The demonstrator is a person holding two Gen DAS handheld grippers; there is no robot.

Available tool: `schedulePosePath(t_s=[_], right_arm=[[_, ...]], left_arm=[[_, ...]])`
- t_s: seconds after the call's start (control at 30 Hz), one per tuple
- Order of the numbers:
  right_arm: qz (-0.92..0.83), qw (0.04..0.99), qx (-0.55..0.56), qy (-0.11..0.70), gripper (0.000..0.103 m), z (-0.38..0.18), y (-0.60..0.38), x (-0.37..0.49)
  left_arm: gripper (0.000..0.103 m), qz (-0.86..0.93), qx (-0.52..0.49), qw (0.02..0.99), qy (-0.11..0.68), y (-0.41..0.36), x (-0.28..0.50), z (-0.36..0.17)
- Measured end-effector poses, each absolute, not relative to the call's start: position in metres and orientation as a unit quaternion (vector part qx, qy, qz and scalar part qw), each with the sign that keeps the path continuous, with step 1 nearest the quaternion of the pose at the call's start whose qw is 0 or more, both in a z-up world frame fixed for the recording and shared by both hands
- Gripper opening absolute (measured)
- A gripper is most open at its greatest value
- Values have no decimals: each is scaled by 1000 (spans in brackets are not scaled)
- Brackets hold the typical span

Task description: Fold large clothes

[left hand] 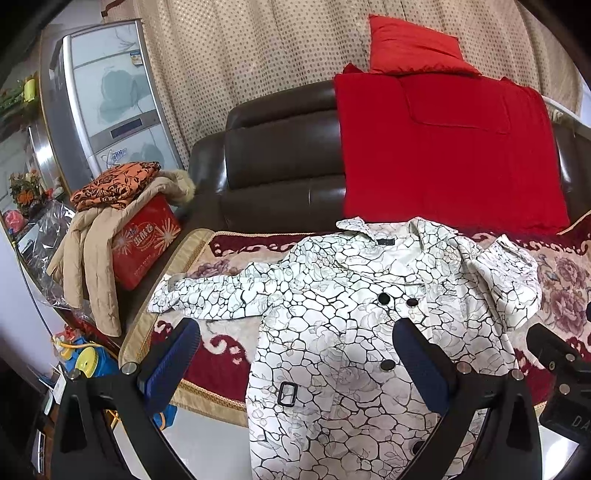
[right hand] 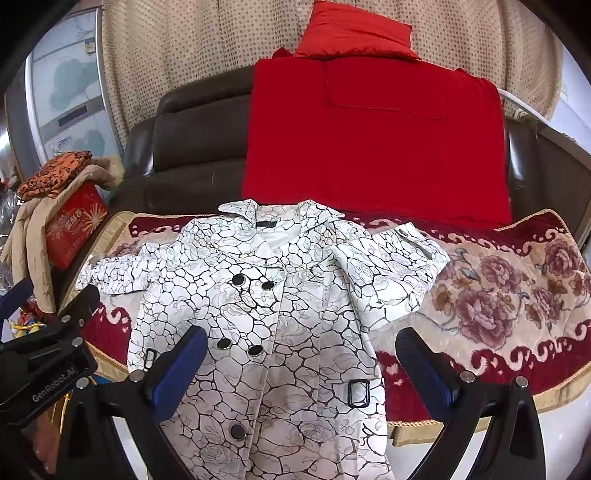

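White coat w/ black crackle print lies front-up on the floral blanket, collar toward the brown sofa back, hem hanging off the blanket's front edge. One sleeve stretches out flat to the coat's left side in view; the other is folded up near the collar. Bare blanket lies wide open on that folded-sleeve side; the stretched sleeve ends near the blanket's gold-trim edge.

Left gripper is spread wide, holding nothing, above the coat's lower left front. Right gripper is equally wide apart, empty, above the coat's waist.

Red blanket and red pillow sit behind the collar. Red box w/ tan jacket stands beyond the stretched sleeve, fridge behind it.
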State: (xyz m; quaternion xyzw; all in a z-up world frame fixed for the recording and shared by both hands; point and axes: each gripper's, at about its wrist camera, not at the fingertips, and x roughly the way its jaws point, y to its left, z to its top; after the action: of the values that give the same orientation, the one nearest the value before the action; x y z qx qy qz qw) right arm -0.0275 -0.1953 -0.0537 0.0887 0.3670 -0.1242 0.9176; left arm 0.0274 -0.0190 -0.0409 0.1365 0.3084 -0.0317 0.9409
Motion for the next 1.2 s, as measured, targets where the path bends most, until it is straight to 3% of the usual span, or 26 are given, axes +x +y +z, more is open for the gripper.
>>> schedulePosePath(t_s=[0.97, 1.2], right_arm=[[-158, 913, 123, 354, 103, -84, -256, 0], [-116, 895, 267, 339, 103, -139, -368, 21]], left_arm=[[103, -49, 166, 918, 357, -43, 62, -79], [103, -34, 150, 904, 399, -33, 85, -105]])
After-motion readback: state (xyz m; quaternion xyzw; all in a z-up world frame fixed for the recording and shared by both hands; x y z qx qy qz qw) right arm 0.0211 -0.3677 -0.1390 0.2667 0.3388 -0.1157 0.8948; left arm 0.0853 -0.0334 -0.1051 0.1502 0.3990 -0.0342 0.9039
